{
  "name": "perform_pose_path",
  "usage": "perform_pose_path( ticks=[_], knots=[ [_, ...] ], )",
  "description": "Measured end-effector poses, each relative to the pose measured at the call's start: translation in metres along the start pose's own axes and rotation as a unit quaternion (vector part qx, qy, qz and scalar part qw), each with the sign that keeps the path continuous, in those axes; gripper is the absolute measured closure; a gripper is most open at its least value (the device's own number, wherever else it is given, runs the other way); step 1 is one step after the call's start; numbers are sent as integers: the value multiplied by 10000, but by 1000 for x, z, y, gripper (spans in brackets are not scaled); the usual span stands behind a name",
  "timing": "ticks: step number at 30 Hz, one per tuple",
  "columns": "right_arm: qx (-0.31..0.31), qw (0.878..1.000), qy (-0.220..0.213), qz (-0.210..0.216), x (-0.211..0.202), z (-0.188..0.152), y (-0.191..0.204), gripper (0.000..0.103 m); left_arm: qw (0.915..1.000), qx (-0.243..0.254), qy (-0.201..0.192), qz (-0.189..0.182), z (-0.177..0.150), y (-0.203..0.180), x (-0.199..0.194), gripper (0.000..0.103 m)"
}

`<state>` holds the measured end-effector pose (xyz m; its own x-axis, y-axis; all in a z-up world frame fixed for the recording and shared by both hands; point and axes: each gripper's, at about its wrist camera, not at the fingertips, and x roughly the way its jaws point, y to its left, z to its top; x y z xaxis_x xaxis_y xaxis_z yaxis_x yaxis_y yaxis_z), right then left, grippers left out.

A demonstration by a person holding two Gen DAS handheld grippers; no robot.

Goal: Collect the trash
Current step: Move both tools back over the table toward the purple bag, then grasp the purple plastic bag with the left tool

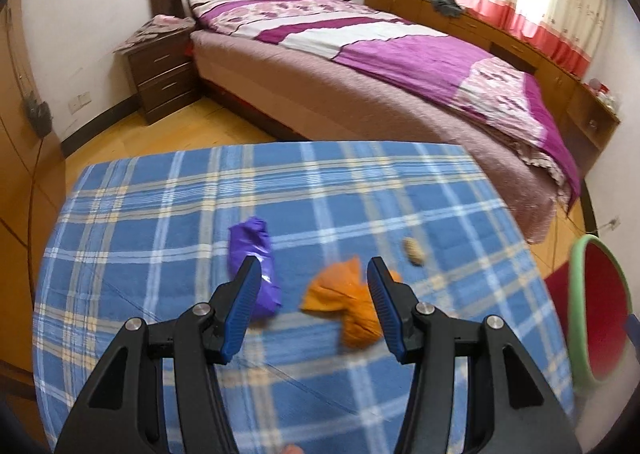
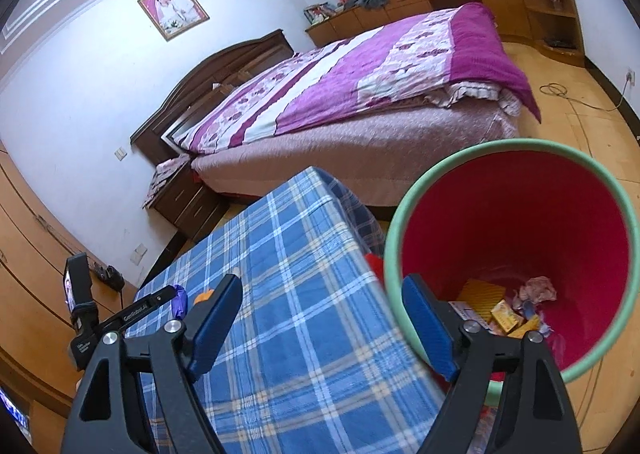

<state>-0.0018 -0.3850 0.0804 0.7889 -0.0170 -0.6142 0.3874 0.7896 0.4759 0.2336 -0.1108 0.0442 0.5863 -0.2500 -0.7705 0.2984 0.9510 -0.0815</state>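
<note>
left claw [image 1: 312,274] hangs over the table [image 1: 160,213] with its blue pads apart and nothing pressed between them. an orange crumpled wrapper [image 1: 344,302] lies on the blue plaid cloth in the gap between its fingers, partly behind the right one, and a purple crumpled bag [image 1: 254,266] lies just beside the left finger, partly behind it. a small tan scrap [image 1: 414,250] sits farther out on the cloth, apart from both. right claw [image 2: 324,286] is spread wide and empty at the table's edge, one finger over the rim of the red bin [image 2: 600,189] with a green rim. boxes and crumpled paper lie on the bin's bottom. a bed [image 1: 360,65] stands behind.
</note>
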Motion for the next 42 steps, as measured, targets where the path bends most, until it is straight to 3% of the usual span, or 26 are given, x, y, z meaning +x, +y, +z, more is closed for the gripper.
perform_pose_path(
  ticks=[10, 21, 25, 35, 42],
  knots=[
    [91, 9997, 211, -129, 24, 0, -6, 19, 9993, -194, 264, 187, 3, 21, 43, 48],
    [50, 9994, 317, -121, 32, -3, -4, 19, 9978, -466, 310, 365, -3, 39, 57, 50],
    [13, 9995, 312, -108, 31, -4, 1, 19, 9977, -431, 250, 451, -4, 40, 56, 68],
    [-244, 9993, 278, -56, 28, -4, 26, 19, 9982, -558, -82, 191, -14, 53, 22, 72],
    [-540, 9975, 450, 65, 45, -13, 58, 19, 9948, -880, -296, 412, -29, 78, 3, 71]
  ],
)
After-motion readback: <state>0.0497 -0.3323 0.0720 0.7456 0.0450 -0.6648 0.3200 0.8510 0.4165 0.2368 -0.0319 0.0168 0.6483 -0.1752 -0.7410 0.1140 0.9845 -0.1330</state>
